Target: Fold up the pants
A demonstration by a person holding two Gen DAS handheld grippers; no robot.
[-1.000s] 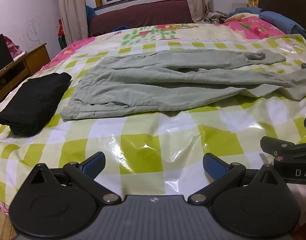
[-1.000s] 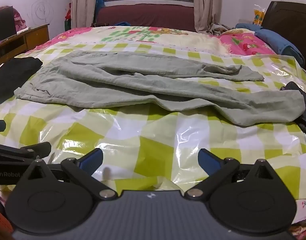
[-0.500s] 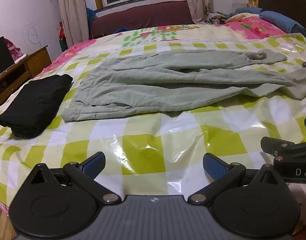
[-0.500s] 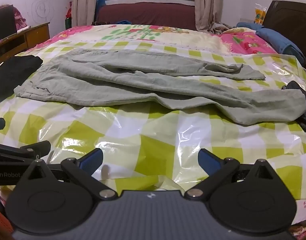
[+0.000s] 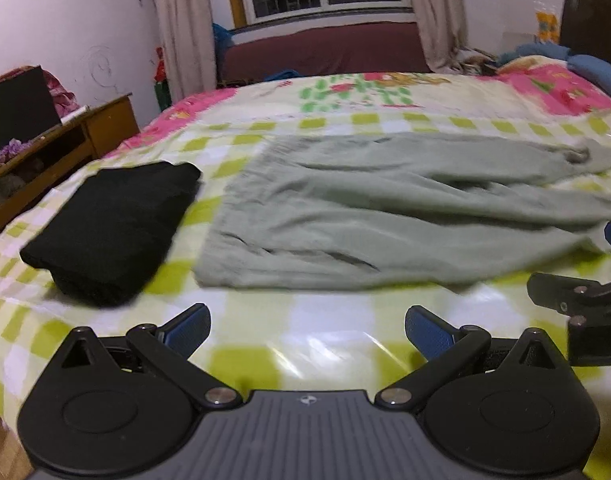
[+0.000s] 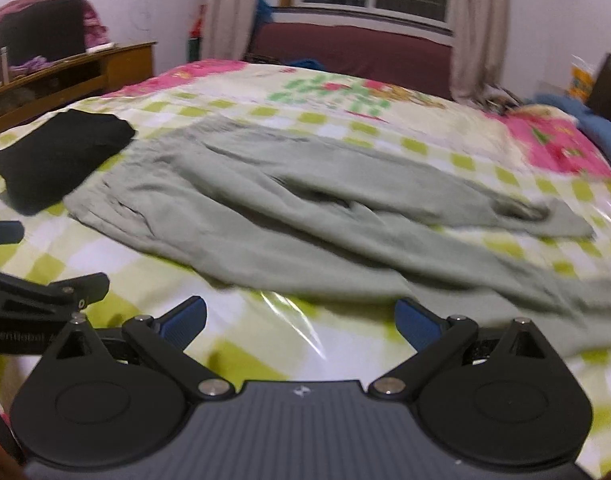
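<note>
Pale green pants [image 5: 377, 208] lie spread flat on the bed, waistband to the left, both legs running right; they also show in the right wrist view [image 6: 305, 216]. My left gripper [image 5: 307, 330] is open and empty, just short of the pants' near edge by the waistband. My right gripper [image 6: 299, 320] is open and empty, its fingertips at the near edge of the closer leg. Each gripper shows at the edge of the other's view.
A folded black garment [image 5: 113, 220] lies left of the pants, also in the right wrist view [image 6: 61, 156]. The bed has a green-checked plastic cover [image 5: 305, 360]. A wooden cabinet [image 5: 45, 160] stands at the left. Pink pillows and blue bedding [image 6: 565, 140] lie at the far right.
Both grippers have moved forward toward the pants and swung left; the pants now sit much closer to the fingertips. Both stay open.
</note>
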